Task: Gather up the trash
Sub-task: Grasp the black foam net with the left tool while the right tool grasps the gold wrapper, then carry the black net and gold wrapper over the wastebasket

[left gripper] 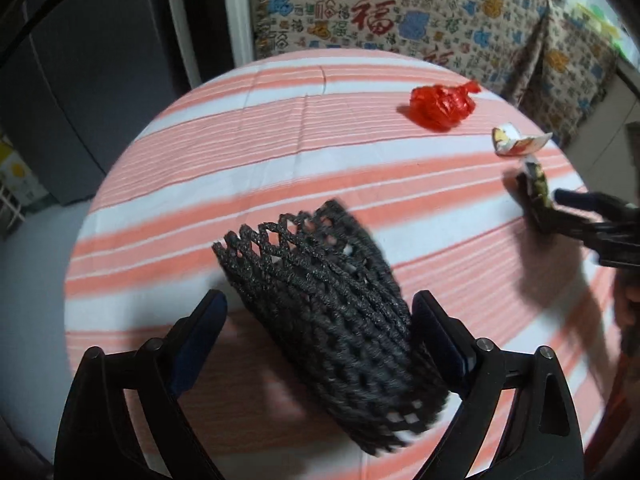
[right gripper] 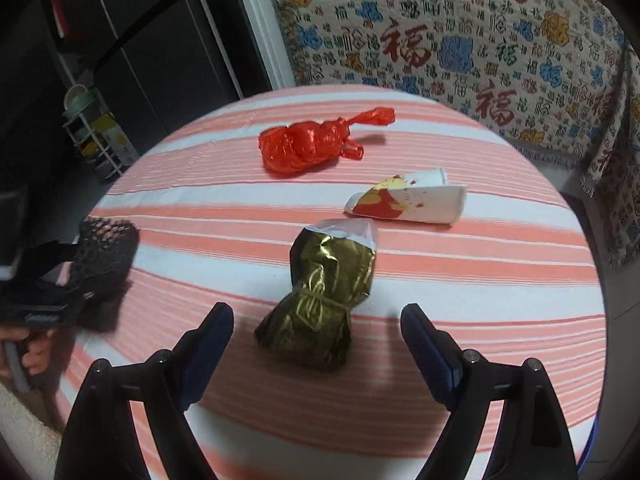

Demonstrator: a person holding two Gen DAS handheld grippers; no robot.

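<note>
Desk (right gripper: pixel 500 280): round, under a cloth striped salmon and white.
Red plastic bag (right gripper: pixel 308 146): knotted, near the far edge.
Torn white wrapper (right gripper: pixel 412 202): toward the right edge.
Gold foil wrapper (right gripper: pixel 320 300): crumpled, mid-desk.
Black foam net (left gripper: pixel 332 308): near the left edge.

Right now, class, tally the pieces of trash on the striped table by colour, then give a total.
Black: 1, the foam net sleeve
Red: 1, the crumpled plastic bag
Gold-green: 1, the foil wrapper
White with red and yellow print: 1, the paper wrapper
Total: 4

Net (left gripper: pixel 328 312) left — wrapper (right gripper: pixel 320 300) right
</note>
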